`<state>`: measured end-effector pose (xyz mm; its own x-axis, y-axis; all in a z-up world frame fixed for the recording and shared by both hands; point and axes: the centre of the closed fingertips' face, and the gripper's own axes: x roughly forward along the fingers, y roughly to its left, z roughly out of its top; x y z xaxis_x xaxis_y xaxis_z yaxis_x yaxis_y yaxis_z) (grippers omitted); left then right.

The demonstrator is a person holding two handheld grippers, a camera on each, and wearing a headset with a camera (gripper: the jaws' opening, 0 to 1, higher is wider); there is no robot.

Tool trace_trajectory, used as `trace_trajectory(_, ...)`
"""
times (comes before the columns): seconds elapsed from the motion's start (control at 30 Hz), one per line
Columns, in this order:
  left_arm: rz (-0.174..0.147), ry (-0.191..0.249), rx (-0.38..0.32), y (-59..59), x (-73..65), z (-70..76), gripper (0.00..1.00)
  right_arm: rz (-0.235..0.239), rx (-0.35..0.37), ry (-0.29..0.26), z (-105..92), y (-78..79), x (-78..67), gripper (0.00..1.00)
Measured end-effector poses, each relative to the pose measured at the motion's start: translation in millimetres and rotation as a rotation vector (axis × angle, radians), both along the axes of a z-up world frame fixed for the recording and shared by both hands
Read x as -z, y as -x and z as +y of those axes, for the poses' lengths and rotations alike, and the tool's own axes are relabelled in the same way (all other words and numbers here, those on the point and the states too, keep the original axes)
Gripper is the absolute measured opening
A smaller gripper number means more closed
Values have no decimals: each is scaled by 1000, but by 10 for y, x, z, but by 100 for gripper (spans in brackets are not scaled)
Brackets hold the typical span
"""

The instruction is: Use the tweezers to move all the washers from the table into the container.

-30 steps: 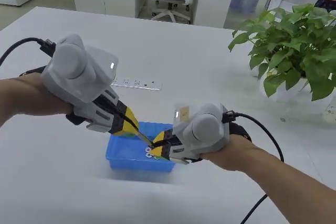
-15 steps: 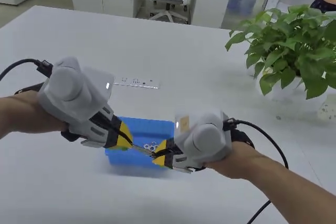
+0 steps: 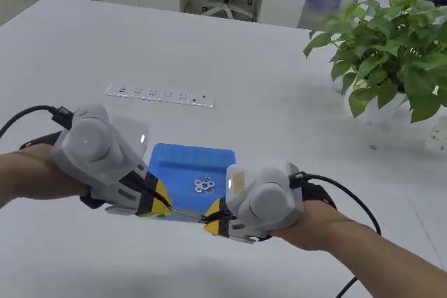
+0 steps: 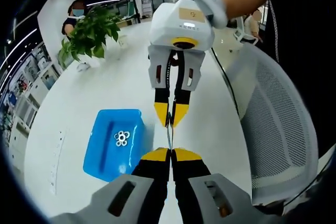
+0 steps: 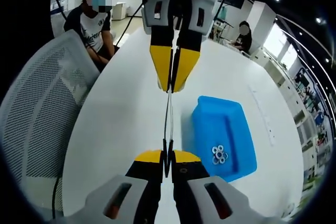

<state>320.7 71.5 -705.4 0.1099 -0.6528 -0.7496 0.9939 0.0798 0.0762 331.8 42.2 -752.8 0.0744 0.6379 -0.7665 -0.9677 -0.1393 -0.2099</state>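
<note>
Left tongs (image 3: 159,201) and right tongs (image 3: 212,219) both pinch tweezers (image 3: 186,211) near container (image 3: 174,162) holding washers (image 3: 204,185). Transfer judged complete; next, lay tweezers down.

Left hand-held gripper (image 3: 162,202) and right hand-held gripper (image 3: 213,215) point tip to tip. Both clamp the tweezers (image 5: 168,116) between them.

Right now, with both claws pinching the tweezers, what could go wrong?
1. The thin tweezers are pinched between the left claw and right claw; a mistimed release may drop them.
2. They are close to the blue container; a bump could shift it and scatter the washers inside.
</note>
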Motion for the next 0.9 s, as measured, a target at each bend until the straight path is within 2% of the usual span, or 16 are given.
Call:
trace_trajectory(0.17,22,-15,-9,88,172,26,5,4,-16,28,1,93,135,7)
trace_trajectory(0.33,39,-30,-10,156,286,34,5,18,-22,45,10,169,255,7)
trace_trajectory(0.43,52,-33,-13,174,348,44,5,23,-22,53,14,190,311,7)
trace_trajectory(0.47,58,-40,-15,176,414,62,5,25,-18,54,17,195,332,7)
trace_trajectory(0.77,102,-77,-16,221,705,132,5,48,-25,87,24,275,521,8)
trace_trajectory(0.9,121,-81,-21,235,775,147,5,59,-23,95,20,295,569,8)
